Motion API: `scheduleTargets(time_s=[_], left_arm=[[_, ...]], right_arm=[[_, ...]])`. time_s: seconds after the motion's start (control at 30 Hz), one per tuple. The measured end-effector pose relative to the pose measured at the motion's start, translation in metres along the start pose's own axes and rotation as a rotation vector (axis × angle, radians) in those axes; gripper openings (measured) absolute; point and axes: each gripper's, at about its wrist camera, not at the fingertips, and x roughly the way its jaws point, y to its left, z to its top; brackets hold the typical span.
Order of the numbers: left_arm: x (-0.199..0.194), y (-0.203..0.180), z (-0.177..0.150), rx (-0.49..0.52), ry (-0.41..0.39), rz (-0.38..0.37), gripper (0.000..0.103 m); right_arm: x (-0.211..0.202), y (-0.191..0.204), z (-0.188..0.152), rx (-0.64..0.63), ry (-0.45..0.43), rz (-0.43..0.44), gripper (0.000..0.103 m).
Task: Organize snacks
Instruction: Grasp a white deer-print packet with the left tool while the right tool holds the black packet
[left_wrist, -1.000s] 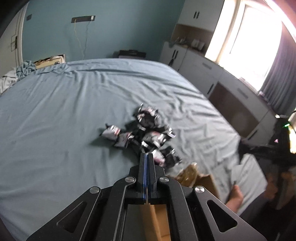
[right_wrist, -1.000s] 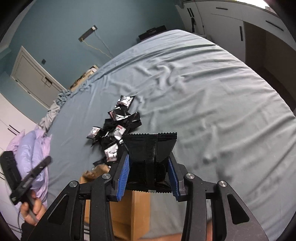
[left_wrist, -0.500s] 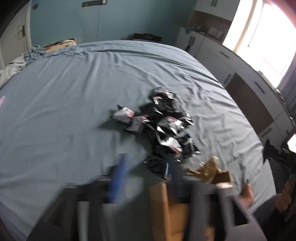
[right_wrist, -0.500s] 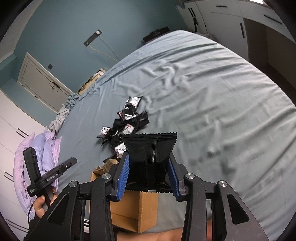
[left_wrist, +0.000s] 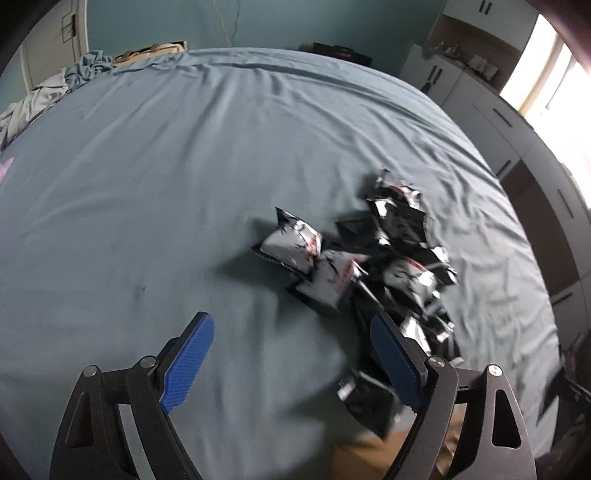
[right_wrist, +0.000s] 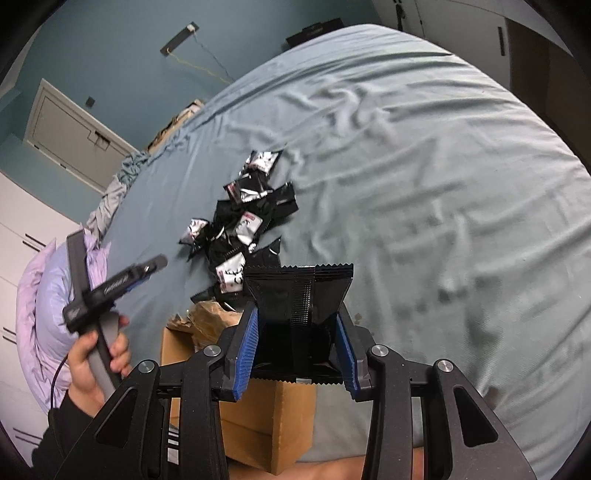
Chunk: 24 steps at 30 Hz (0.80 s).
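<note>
The right hand-held gripper (right_wrist: 297, 341) is clamping a black snack packet (right_wrist: 299, 306) above the cardboard box (right_wrist: 258, 417), beyond which snack packets (right_wrist: 243, 229) are lying on the bed (right_wrist: 424, 184).

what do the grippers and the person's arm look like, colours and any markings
Both the left gripper and right gripper have black angular frames with triangular cutouts, silver bolts and ribbed blue pads. The left carries pale lettering, a grey handle and a thin black cable. The hand wears a dark sleeve.

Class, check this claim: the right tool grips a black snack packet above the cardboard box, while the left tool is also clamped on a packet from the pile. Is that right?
Not quite. In the left wrist view the left tool holds nothing: its jaws are opening over bare bed sheet beside the pile. The right tool does grip a black snack packet above the cardboard box.
</note>
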Motion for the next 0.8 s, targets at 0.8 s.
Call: scheduleTargets(time_s=[0.8], left_arm=[[0.038, 0.062, 0.067, -0.320, -0.266, -0.039, 0.088]], right_arm=[[0.057, -0.007, 0.012, 0.015, 0.153, 0.006, 0.038]])
